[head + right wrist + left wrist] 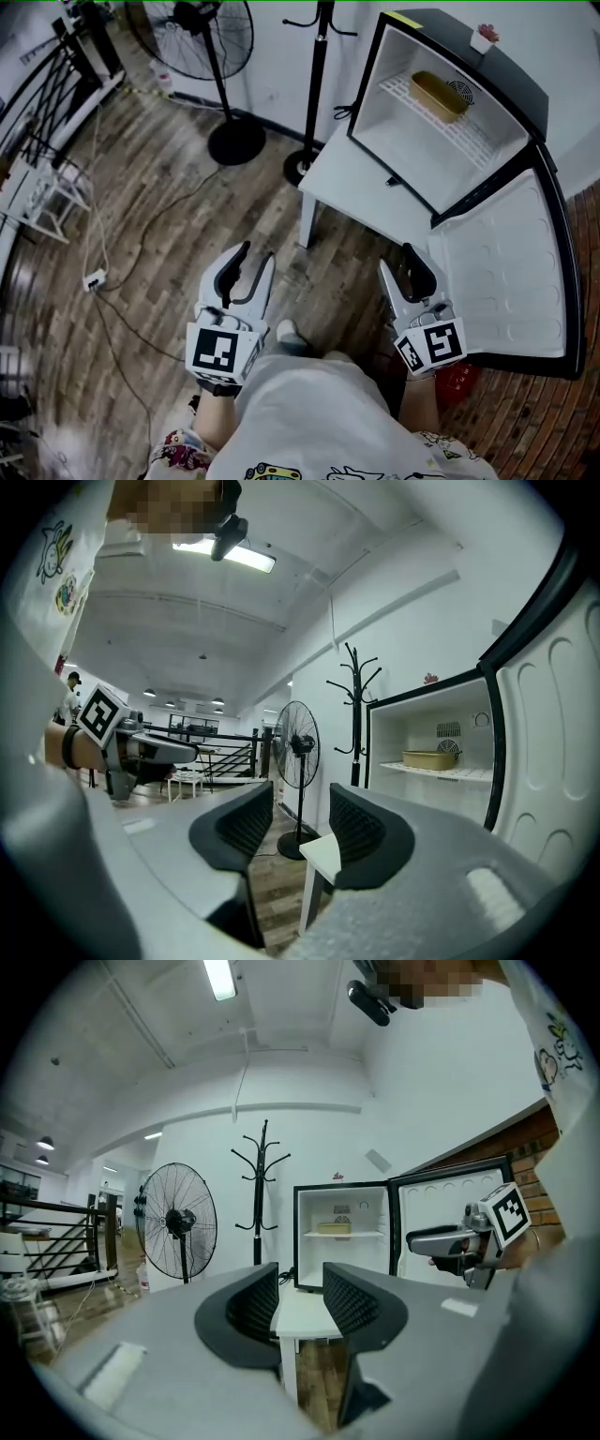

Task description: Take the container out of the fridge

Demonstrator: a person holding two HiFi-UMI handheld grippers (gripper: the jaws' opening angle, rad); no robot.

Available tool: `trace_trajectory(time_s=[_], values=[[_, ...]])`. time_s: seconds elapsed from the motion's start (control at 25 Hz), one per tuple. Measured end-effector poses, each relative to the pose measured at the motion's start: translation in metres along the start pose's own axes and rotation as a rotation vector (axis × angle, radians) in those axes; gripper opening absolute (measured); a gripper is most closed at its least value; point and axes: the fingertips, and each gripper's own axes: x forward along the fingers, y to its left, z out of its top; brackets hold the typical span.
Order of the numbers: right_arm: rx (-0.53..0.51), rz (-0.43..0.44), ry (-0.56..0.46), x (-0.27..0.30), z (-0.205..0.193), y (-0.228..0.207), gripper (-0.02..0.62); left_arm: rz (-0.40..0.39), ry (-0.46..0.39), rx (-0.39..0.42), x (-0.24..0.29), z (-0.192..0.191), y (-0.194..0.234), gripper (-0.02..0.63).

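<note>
**Container on fridge shelf, both grippers empty**

The tan container (439, 96) lies on the wire shelf of the open mini fridge (511, 70), at 1 o'clock in the head view. Near 6 o'clock, the left gripper (255, 255) and right gripper (397, 259) have their jaws wide apart, gripping nothing.

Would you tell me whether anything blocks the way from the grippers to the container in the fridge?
Nothing visible does. The fridge door is swung open, the container lies alone on the wire shelf, and the left gripper and right gripper, jaws apart and empty, are held short of it.
</note>
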Motion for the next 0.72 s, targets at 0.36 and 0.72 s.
trace_trajectory(time_s=[0.36, 0.72], values=[[0.023, -0.028, 0.029, 0.032, -0.007, 0.009, 0.218, -0.010, 0.007, -0.030, 0.010, -0.009, 0.037, 0.153], [0.031, -0.059, 0.032, 0.064, -0.012, -0.023, 0.236, -0.053, 0.013, -0.037, 0.057, -0.017, 0.046, 0.169]])
